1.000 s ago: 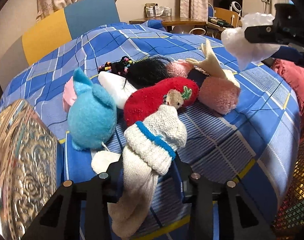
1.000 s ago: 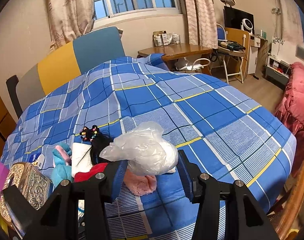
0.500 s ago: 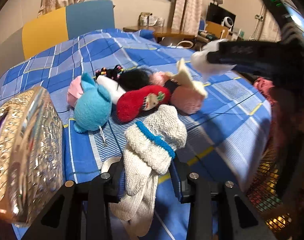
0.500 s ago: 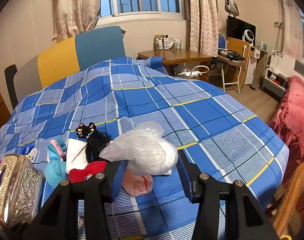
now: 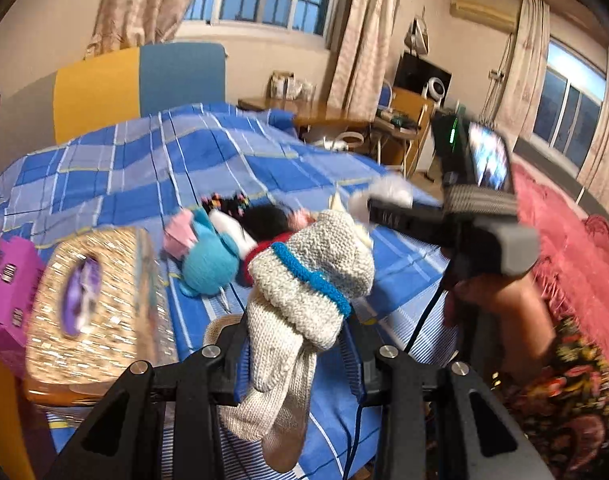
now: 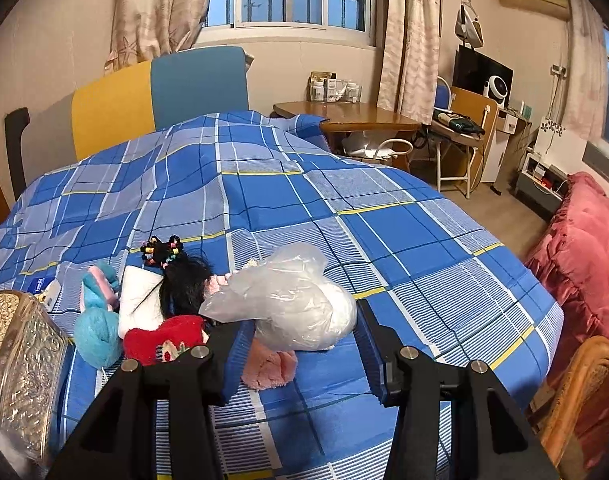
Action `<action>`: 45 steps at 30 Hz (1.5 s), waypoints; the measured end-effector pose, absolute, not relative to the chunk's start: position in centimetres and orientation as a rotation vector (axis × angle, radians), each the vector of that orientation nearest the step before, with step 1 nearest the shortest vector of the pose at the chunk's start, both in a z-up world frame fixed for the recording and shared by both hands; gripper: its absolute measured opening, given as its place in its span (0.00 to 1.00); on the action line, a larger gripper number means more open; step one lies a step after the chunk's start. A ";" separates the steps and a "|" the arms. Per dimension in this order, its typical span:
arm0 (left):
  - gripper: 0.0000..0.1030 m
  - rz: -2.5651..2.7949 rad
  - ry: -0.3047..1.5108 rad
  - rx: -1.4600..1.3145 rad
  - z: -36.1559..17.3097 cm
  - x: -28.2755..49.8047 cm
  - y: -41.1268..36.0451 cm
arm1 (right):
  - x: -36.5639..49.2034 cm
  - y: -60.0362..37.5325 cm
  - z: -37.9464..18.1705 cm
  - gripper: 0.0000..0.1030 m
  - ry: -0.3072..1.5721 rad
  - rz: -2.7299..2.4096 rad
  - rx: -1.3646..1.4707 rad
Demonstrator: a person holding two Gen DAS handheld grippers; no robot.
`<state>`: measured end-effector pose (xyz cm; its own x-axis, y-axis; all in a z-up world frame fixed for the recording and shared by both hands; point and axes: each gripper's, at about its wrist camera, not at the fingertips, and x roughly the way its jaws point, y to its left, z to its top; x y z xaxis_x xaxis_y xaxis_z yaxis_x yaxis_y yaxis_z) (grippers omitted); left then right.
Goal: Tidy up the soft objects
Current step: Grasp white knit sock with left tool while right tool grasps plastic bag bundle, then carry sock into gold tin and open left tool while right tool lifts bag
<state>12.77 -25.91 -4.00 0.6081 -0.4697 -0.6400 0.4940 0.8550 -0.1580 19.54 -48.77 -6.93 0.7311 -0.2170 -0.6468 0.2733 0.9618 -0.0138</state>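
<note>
- The left gripper [image 5: 300, 354] has its jaws clamped on a cream knitted sock [image 5: 304, 284] with a blue band; the sock hangs above the near edge of the bed [image 5: 144, 168].
- The right gripper [image 6: 296, 344] holds a crumpled clear plastic bag [image 6: 292, 300] between its jaws, over the blue checked bedspread.
- Just left of the sock stands an embossed gold box [image 5: 100, 304], with a magenta carton [image 5: 8, 284] beside it; the carton's barcode print is too blurred to read.
- Farther along the bed lies a heap of soft toys: a turquoise plush [image 6: 96, 330], a red plush [image 6: 164, 338], a pink plush [image 6: 270, 368] and a black-haired doll [image 6: 186, 284] with coloured hair beads.
- Beyond the bed a wooden table [image 6: 344, 114] stands under the window.
</note>
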 end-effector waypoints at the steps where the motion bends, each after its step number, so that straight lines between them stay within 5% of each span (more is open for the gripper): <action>1: 0.36 -0.556 0.712 0.031 -3.2 12.6 -25.2 | 19.5 -48.7 -6.9 0.49 0.701 -0.271 0.082; 16: 0.36 -0.299 0.633 -0.092 1.7 14.8 -7.6 | 19.1 -49.0 -7.1 0.49 0.685 -0.265 0.125; 33: 0.36 0.177 0.919 -0.224 -10.0 21.2 14.0 | 18.1 -48.6 -5.5 0.49 0.584 -0.227 0.137; 41: 0.46 0.258 0.988 -0.229 -13.0 23.5 16.3 | 18.0 -47.5 -5.4 0.49 0.576 -0.227 0.067; 45: 0.60 0.237 0.945 -0.284 -12.8 23.3 17.1 | 17.7 -47.4 -5.1 0.49 0.560 -0.247 0.057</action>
